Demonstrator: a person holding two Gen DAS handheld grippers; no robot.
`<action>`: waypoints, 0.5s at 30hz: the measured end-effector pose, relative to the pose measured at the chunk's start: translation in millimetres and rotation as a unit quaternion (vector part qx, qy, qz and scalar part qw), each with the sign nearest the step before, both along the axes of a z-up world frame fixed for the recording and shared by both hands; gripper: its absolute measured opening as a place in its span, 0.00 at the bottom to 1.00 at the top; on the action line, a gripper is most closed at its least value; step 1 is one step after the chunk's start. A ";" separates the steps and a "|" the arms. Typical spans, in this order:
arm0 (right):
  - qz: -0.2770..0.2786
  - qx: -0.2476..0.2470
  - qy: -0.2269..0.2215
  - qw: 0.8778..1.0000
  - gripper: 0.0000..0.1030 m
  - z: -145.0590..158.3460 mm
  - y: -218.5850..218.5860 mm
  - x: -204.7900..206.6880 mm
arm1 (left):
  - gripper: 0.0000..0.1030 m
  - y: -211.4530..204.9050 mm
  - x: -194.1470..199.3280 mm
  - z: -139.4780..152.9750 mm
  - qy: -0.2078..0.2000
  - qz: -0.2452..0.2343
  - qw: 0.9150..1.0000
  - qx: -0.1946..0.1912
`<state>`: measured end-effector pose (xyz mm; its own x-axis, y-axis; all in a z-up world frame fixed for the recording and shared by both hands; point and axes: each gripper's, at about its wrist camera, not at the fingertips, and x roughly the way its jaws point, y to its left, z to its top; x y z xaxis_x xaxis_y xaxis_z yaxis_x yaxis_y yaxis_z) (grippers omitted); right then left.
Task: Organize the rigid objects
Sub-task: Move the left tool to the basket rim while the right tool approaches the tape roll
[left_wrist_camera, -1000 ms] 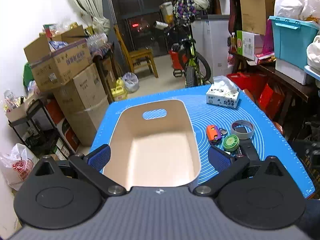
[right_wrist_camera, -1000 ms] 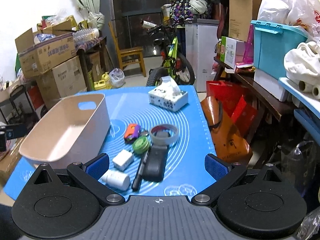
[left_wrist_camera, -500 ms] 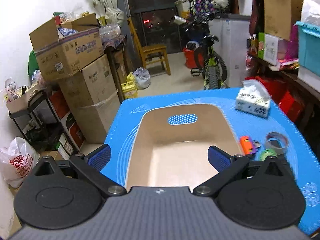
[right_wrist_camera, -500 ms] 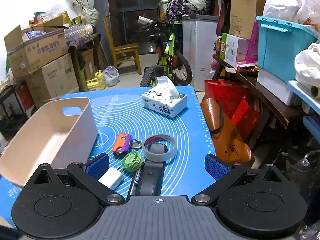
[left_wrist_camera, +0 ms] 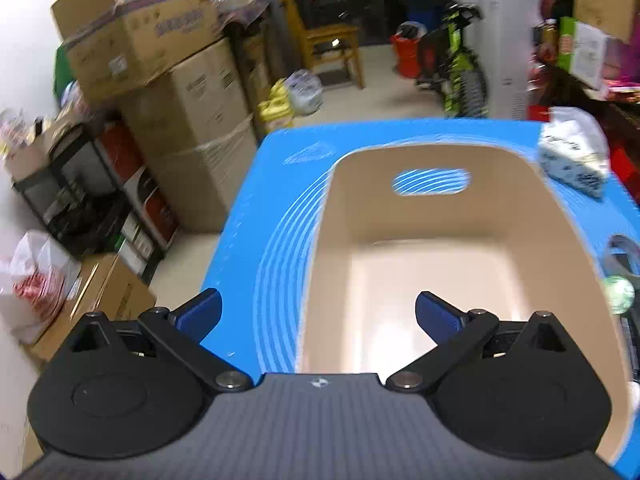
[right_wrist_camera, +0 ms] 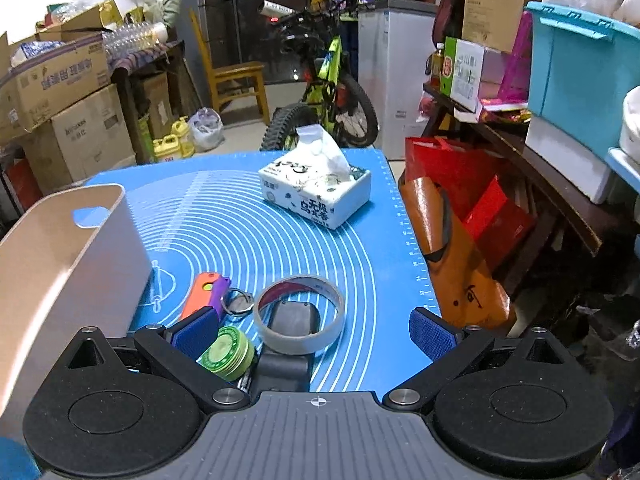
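Tape ring (right_wrist_camera: 300,312) lies between right gripper's (right_wrist_camera: 314,334) spread fingers (right_wrist_camera: 432,334).

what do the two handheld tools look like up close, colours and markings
Both match. The left tool and right tool have blue ribbed finger pads on black link arms with silver pivot screws, round black housings, and a grey ribbed body bearing a small white crosshair mark.

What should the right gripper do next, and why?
Probably ease the right gripper down over the tape roll and close. Its jaws are open and empty, the roll lies right between them, and the bin beside it holds nothing yet.
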<state>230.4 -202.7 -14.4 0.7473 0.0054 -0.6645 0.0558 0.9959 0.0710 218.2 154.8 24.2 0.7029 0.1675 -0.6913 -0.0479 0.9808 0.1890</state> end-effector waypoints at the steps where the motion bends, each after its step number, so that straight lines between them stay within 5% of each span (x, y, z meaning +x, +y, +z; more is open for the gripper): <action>1: 0.002 -0.002 0.004 1.000 0.98 -2.6 0.2 5.5 | 0.99 2.6 2.9 -3.1 0.009 0.008 1.000 -0.002; 10: 0.049 -0.019 0.044 0.998 0.91 -25.5 12.5 45.7 | 0.96 17.3 14.8 -22.9 0.063 0.016 0.998 -0.027; 12: 0.059 -0.020 0.053 0.997 0.86 -29.5 19.1 52.7 | 0.77 18.7 18.1 -29.5 0.080 0.014 0.996 -0.034; 15: 0.072 -0.026 0.066 0.995 0.79 -35.0 31.4 63.0 | 0.61 22.9 20.6 -36.3 0.106 0.018 0.993 -0.046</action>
